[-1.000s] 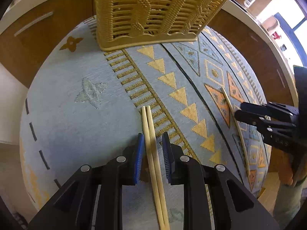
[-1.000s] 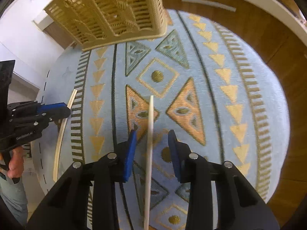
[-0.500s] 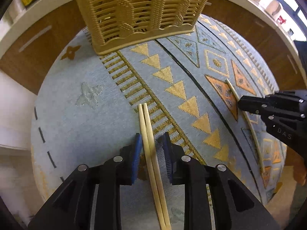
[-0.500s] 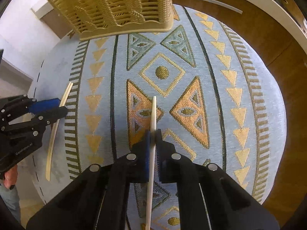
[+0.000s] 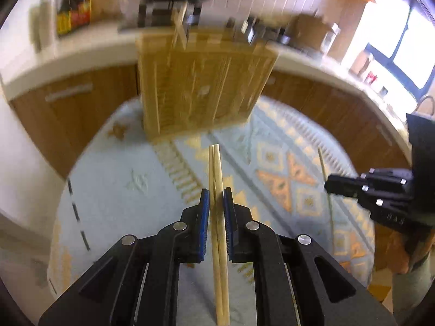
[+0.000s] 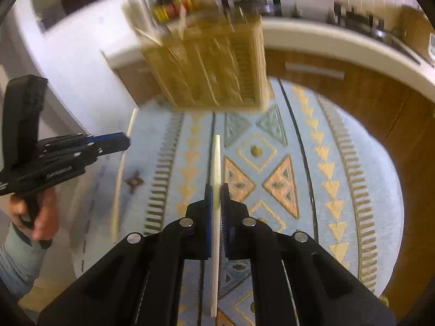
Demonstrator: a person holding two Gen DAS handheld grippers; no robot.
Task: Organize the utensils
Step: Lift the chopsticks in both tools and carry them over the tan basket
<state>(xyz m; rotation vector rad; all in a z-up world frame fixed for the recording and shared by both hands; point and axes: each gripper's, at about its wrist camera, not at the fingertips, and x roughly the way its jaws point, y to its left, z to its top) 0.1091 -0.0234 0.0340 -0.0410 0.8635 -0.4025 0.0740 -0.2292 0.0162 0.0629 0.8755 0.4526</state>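
My left gripper [image 5: 216,193] is shut on a pair of wooden chopsticks [image 5: 216,171] and holds them lifted above the patterned cloth [image 5: 122,190]. My right gripper [image 6: 216,187] is shut on a single pale chopstick [image 6: 216,160], also lifted. The slatted tan utensil basket [image 5: 201,87] stands upright at the far edge of the table, with sticks poking out of its top; it also shows in the right wrist view [image 6: 214,65]. The right gripper [image 5: 353,184] appears at the right of the left wrist view, and the left gripper [image 6: 81,146] at the left of the right wrist view.
The round table carries a light blue cloth with gold and orange triangles [image 6: 312,163]. Wooden cabinets with a white counter [image 5: 68,54] curve behind it, with bottles and kitchen items on top. A window [image 5: 407,40] is at the far right.
Both grippers closed on their chopsticks and rose from the table, tilting up so the basket and counter came into view. The left jaws narrowed onto the pair.
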